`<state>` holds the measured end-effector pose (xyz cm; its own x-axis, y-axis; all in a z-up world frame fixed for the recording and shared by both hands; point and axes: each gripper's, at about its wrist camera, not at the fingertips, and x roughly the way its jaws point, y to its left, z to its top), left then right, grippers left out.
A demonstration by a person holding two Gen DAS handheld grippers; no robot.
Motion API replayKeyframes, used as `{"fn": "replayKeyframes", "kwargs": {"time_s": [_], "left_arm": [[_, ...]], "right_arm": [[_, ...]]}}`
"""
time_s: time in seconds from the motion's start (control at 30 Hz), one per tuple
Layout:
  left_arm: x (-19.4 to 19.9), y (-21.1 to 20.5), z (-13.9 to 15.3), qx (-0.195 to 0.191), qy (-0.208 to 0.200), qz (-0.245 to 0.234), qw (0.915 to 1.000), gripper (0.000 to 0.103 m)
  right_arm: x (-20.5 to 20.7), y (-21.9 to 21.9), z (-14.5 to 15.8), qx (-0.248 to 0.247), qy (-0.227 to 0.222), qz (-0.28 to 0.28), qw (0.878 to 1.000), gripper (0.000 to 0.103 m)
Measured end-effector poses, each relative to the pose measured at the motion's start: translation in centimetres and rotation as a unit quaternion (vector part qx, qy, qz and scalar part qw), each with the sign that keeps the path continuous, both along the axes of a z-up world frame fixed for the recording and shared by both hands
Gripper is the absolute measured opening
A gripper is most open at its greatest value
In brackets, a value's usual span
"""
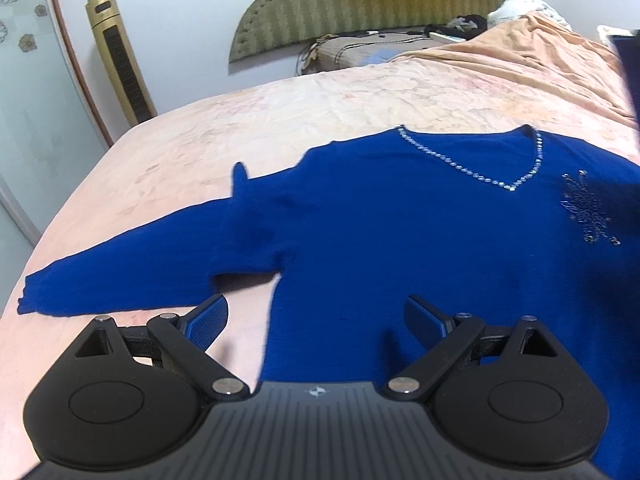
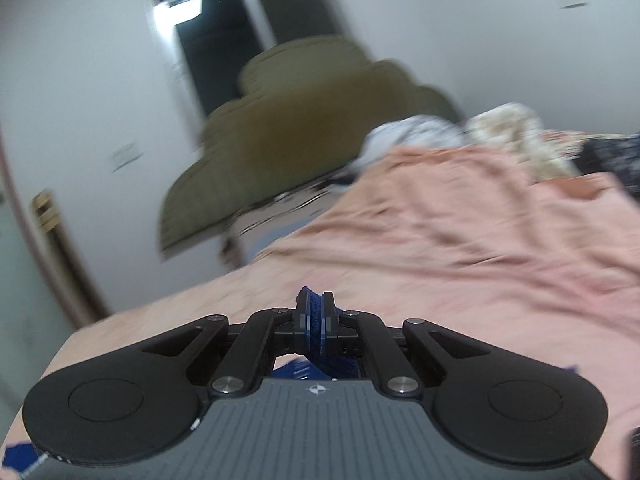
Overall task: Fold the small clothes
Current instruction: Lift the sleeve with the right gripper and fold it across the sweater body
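A royal-blue V-neck sweater [image 1: 400, 216] with a beaded neckline lies flat, front up, on the pink bed [image 1: 248, 128]. Its one long sleeve [image 1: 132, 276] stretches toward the bed's left edge. My left gripper [image 1: 316, 318] is open and empty, low over the sweater's side edge near the armpit. In the blurred right wrist view my right gripper [image 2: 316, 320] is shut on a fold of the blue sweater [image 2: 315, 326], held above the bed [image 2: 440, 288].
A gold tower fan [image 1: 120, 60] stands by the wall left of the bed. A green padded headboard [image 1: 360, 4] is at the far end. A rumpled peach blanket [image 1: 528, 64] and pillows lie at the far right. The bed's left edge drops off.
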<state>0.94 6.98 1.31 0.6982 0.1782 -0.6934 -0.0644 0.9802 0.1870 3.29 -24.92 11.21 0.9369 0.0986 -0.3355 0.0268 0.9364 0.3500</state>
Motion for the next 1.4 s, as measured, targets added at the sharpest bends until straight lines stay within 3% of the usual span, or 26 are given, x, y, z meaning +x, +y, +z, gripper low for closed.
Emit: {"fn": "replayKeyframes", "kwargs": {"time_s": [0.2,0.43,1.03,1.3,1.4], "left_arm": [[-0.2,2.1,-0.4,-0.001,0.005,0.021,0.9998,0.096],[-0.2,4.2,-1.0,-0.007,0.015,0.040,0.9991,0.096],[-0.6,7.1,-1.5,-0.004,0.028,0.072,0.9970,0.096],[-0.7,7.7,-1.8,-0.010,0.032,0.078,0.9964,0.096],[-0.6,7.8,-1.8,-0.010,0.035,0.078,0.9963,0.096]], "right_arm": [[2.8,10.6,-2.0,-0.012,0.022,0.082,0.996,0.006],[4.6,17.6,-4.9,-0.003,0.063,0.139,0.988,0.006],[5.7,25.8,-7.8,-0.014,0.105,0.222,0.969,0.007],[7.9,26.0,-9.7,0.028,0.139,0.218,0.966,0.007],[7.7,26.7,-9.6,0.035,0.137,0.237,0.961,0.001]]}}
